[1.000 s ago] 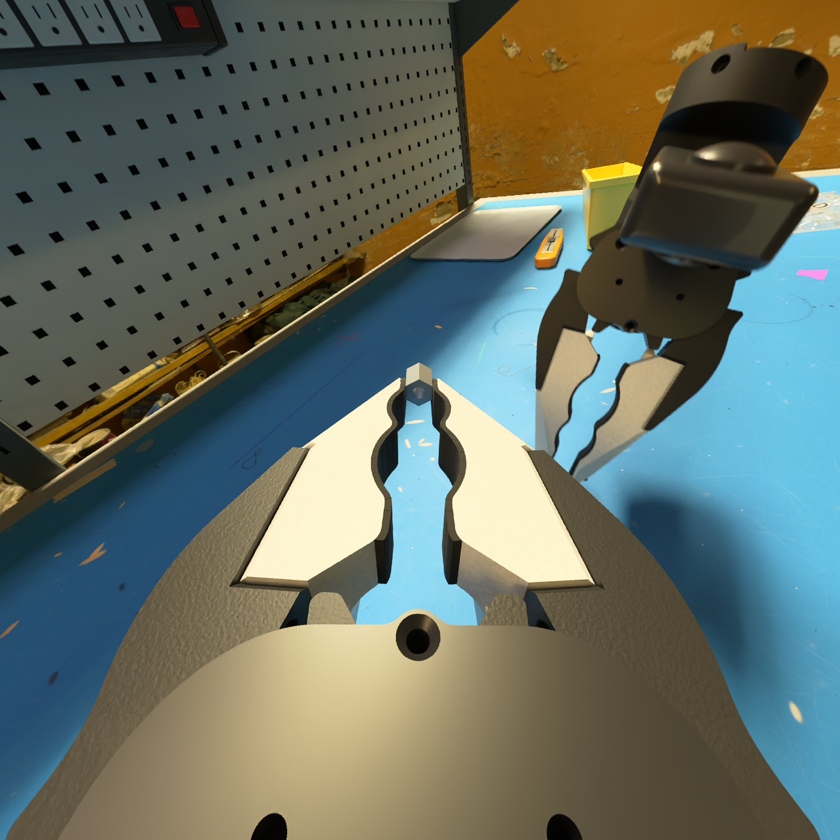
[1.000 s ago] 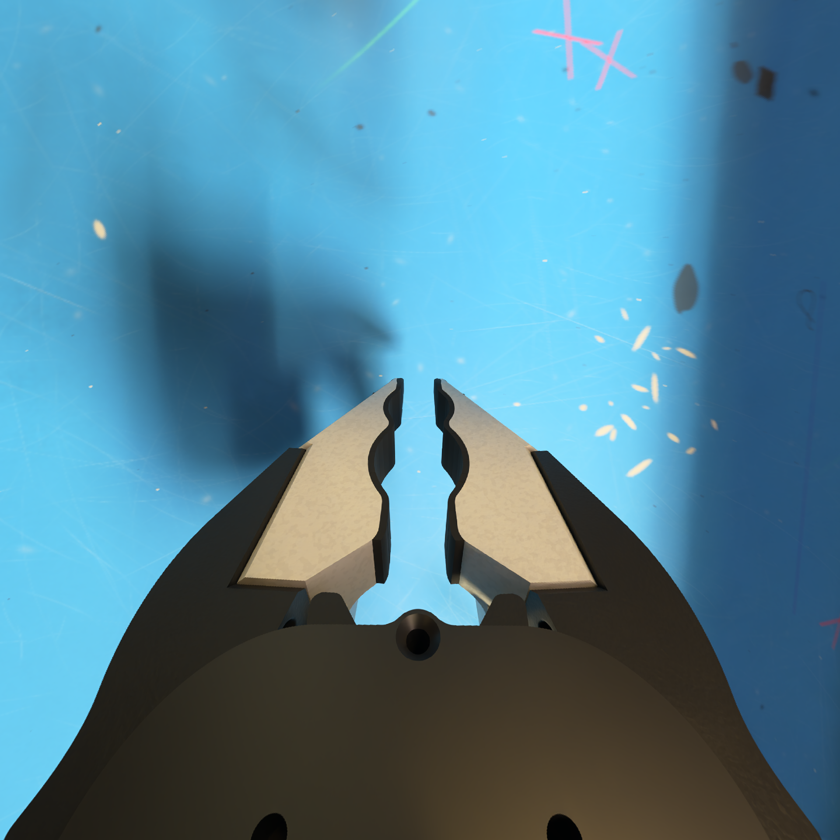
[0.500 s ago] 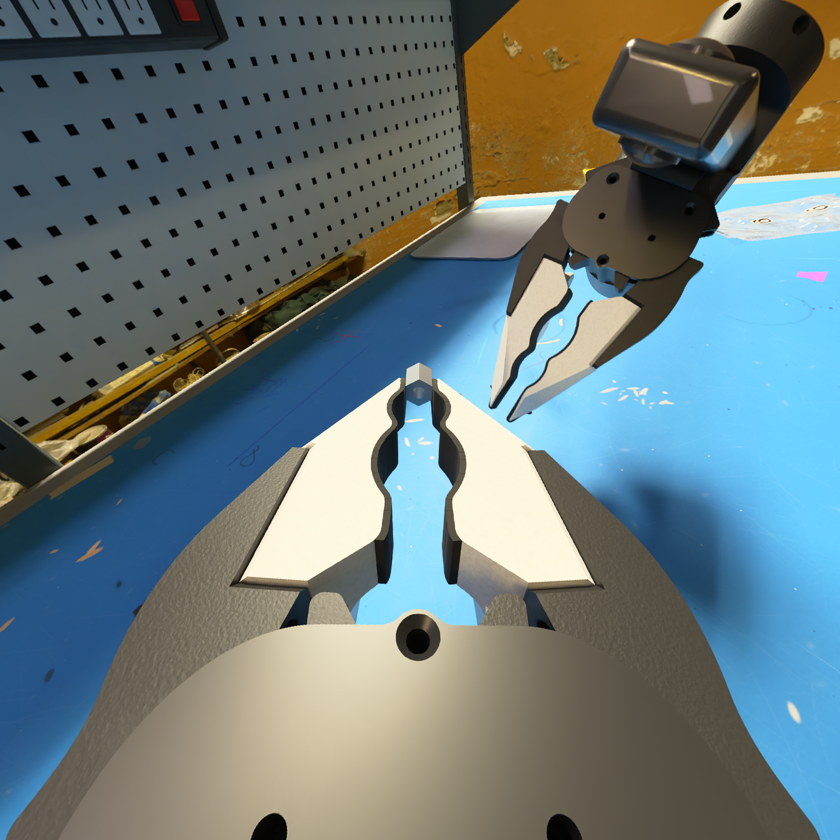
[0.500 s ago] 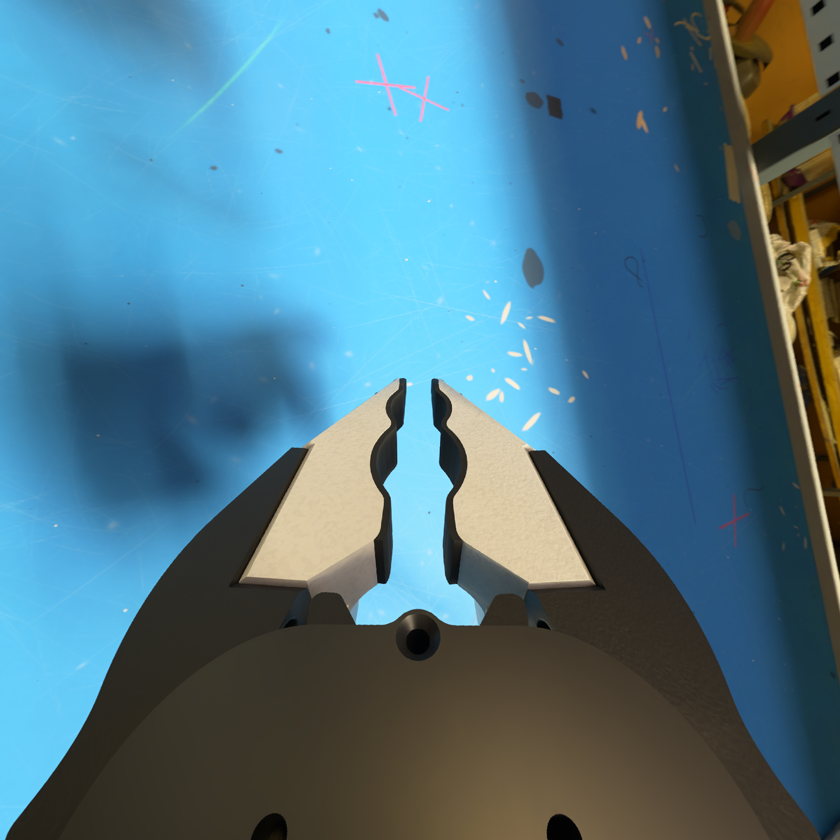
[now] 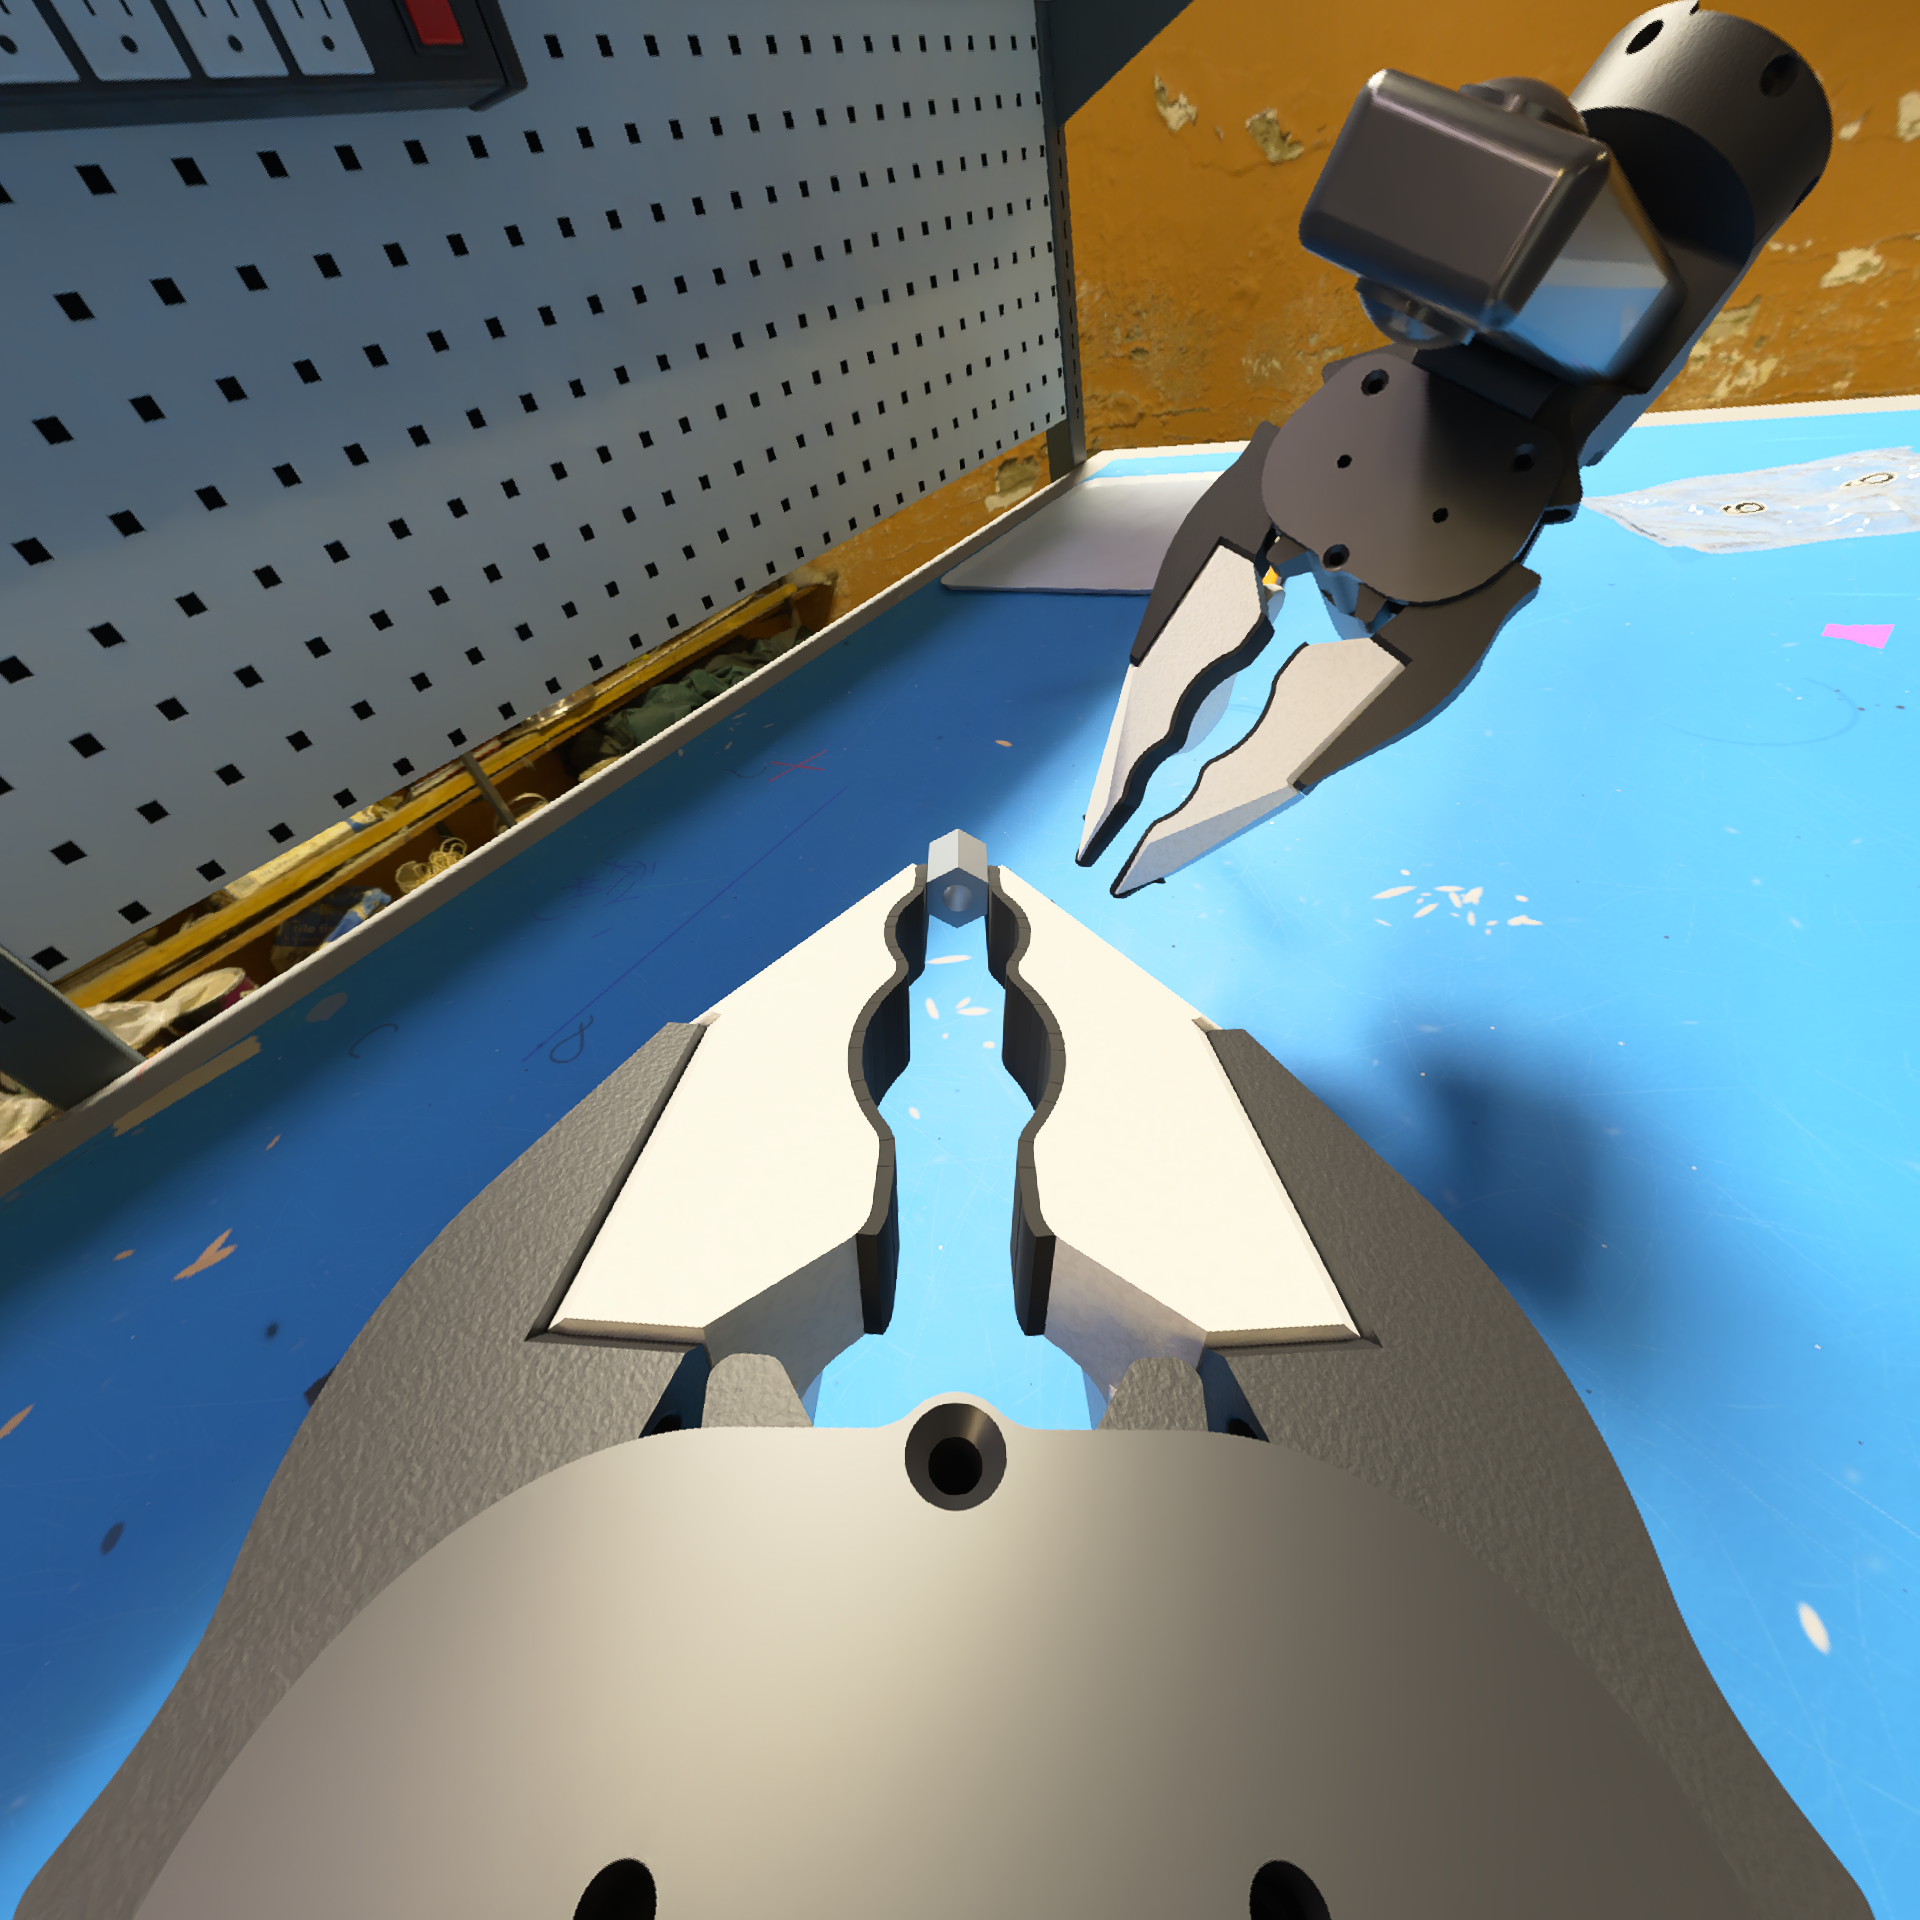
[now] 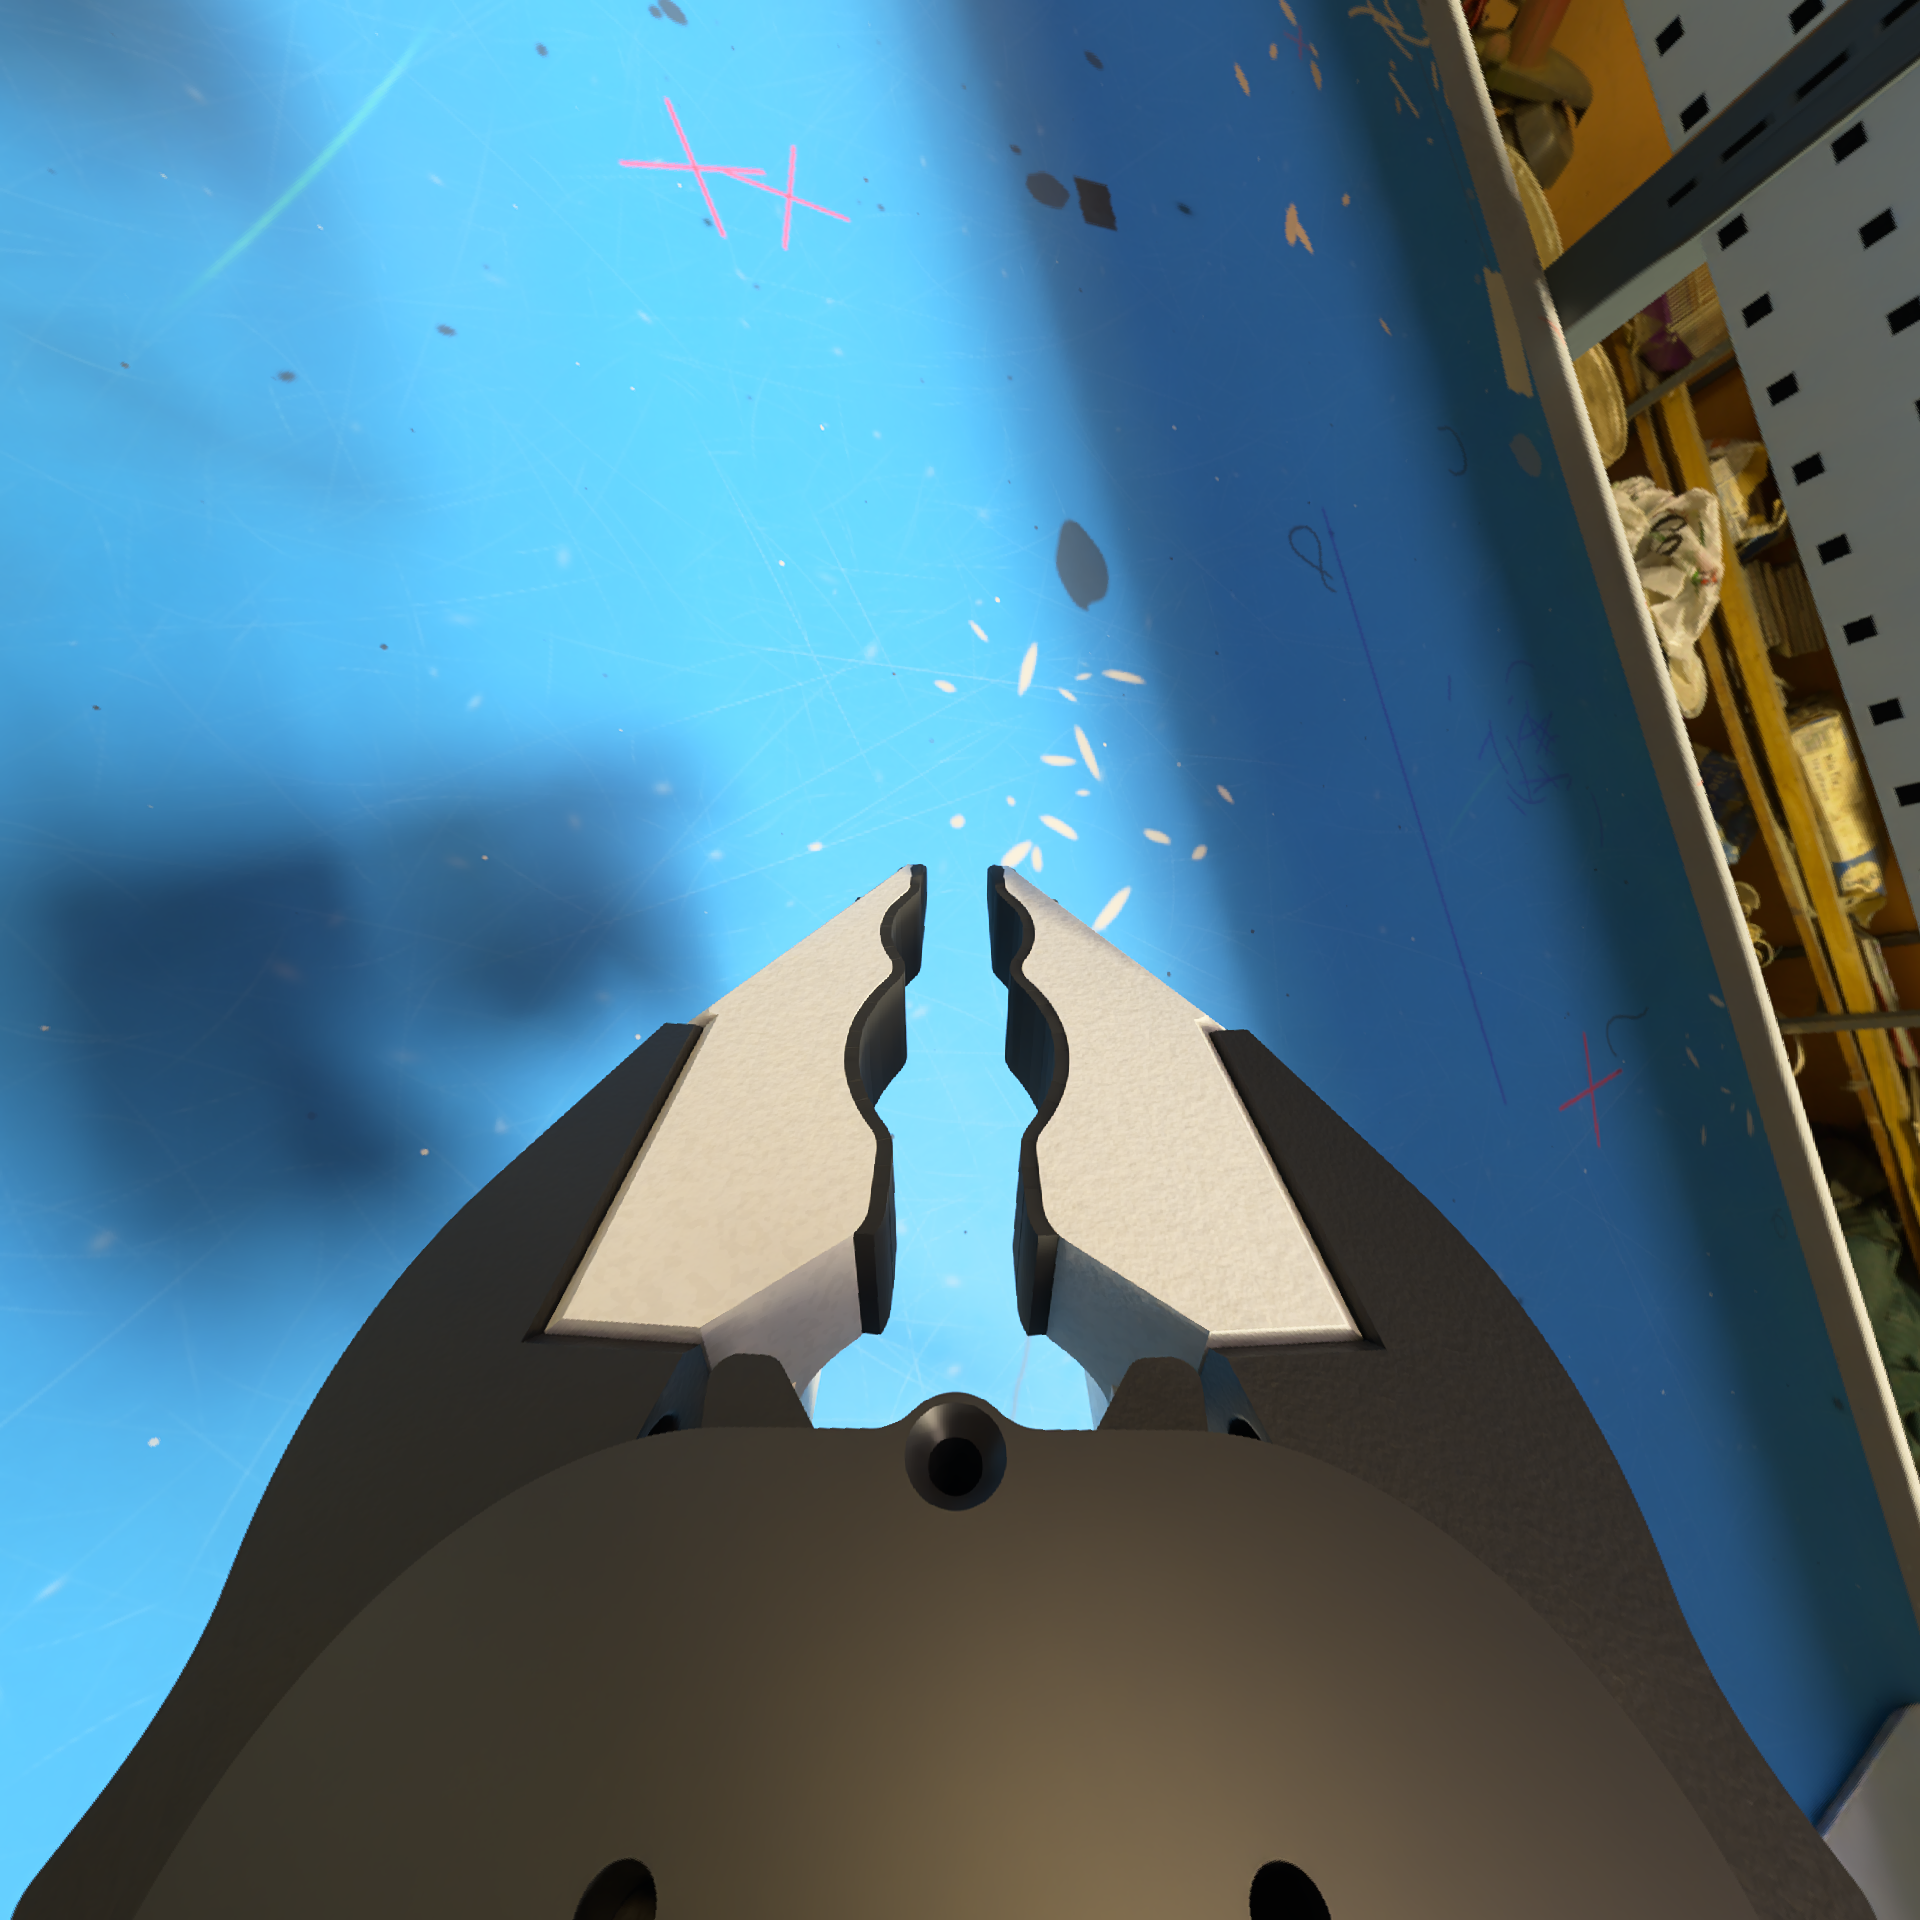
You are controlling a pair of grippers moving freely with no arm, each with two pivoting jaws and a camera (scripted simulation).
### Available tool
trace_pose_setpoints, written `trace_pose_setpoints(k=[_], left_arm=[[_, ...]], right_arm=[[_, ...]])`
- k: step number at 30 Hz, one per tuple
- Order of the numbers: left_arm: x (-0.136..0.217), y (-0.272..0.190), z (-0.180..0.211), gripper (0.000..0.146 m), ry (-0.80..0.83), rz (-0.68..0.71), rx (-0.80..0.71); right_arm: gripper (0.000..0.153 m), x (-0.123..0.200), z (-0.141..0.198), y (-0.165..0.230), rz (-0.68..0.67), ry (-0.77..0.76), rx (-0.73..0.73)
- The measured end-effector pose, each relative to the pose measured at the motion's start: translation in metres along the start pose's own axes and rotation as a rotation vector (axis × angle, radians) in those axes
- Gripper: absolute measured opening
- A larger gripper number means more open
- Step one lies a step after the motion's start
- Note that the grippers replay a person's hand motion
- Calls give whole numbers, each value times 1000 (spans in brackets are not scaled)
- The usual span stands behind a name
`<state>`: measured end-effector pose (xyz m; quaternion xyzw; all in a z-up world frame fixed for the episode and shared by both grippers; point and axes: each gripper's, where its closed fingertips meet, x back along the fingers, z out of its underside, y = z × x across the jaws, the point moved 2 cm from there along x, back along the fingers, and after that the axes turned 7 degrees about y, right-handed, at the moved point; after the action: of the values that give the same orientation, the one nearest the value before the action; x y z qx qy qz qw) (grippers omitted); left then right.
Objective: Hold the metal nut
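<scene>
A small silver metal nut (image 5: pixel 956 885) is pinched between the tips of my left gripper (image 5: pixel 956 900), which is shut on it and holds it above the blue table (image 5: pixel 1558 1039). My right gripper (image 5: pixel 1105 875) hangs in the air to the right of the nut and slants down toward it, with its tips a short way from the nut and not touching it. In the right wrist view my right gripper (image 6: pixel 956 878) is empty, its jaws a narrow gap apart. The nut does not show in that view.
A grey pegboard (image 5: pixel 520 416) with a power strip (image 5: pixel 239 42) stands along the table's left edge, with a cluttered gap (image 5: pixel 520 769) below it. A grey mat (image 5: pixel 1081 535) lies in the far corner. A clear plastic sheet (image 5: pixel 1766 499) lies at the far right.
My right gripper has risen from near the table and swung left toward the nut, turning as it went. My left gripper and the nut have stayed put.
</scene>
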<state>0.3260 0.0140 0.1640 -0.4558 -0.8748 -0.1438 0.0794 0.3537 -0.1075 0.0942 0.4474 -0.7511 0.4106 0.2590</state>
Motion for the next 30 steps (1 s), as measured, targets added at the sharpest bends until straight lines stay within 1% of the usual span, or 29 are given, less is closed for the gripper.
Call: trace_pose_setpoints(k=[12,23,30], left_arm=[[1,-1,-1,10,-6,2,3],[2,-6,-5,10,-22,21,1],[5,-7,-8,10,-41,34,16]], right_arm=[[13,0,9,-14,55,17,-3],[14,2,24,-37,124,25,-72],[14,4,29,-46,146,24,-104]])
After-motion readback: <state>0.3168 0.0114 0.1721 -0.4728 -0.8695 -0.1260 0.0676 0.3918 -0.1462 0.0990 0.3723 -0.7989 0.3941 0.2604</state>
